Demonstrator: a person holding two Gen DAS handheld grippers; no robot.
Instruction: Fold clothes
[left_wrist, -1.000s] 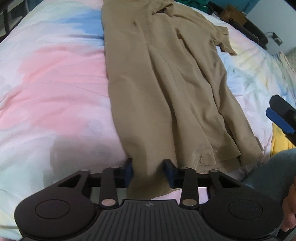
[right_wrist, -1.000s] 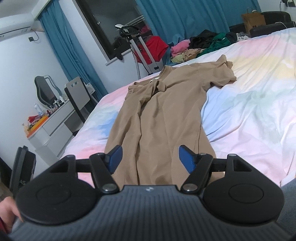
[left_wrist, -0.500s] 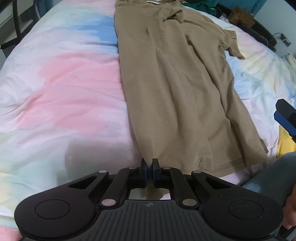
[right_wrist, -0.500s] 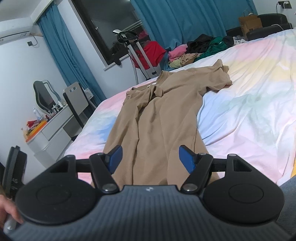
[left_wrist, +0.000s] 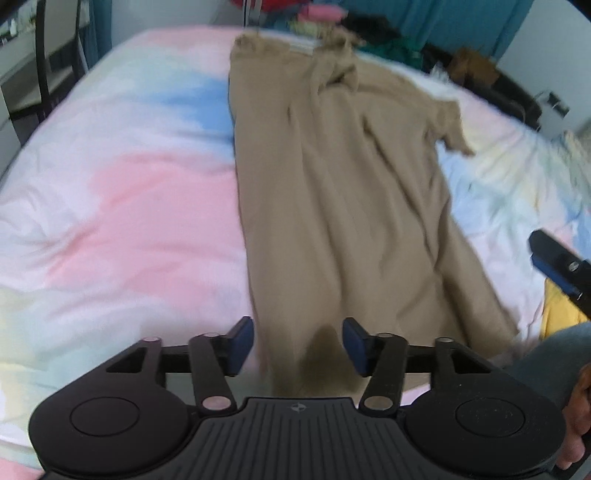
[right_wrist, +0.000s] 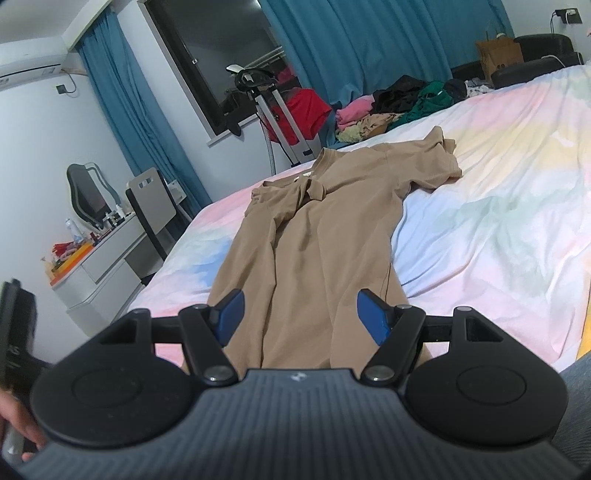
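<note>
Black ribbed tongs (left_wrist: 297, 345), blue pads (left_wrist: 240, 345), silver pivot screws (left_wrist: 217, 402)

No legible txt anywhere; small emblem on right gripper (right_wrist: 298, 320) housing, prob. a logo, unreadable.

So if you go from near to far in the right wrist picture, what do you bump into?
right gripper → tan shirt lying on the pastel bed → clothes pile → blue curtain

blue curtains (right_wrist: 369, 48), dark window (right_wrist: 221, 62), white desk (right_wrist: 99, 258)
</note>
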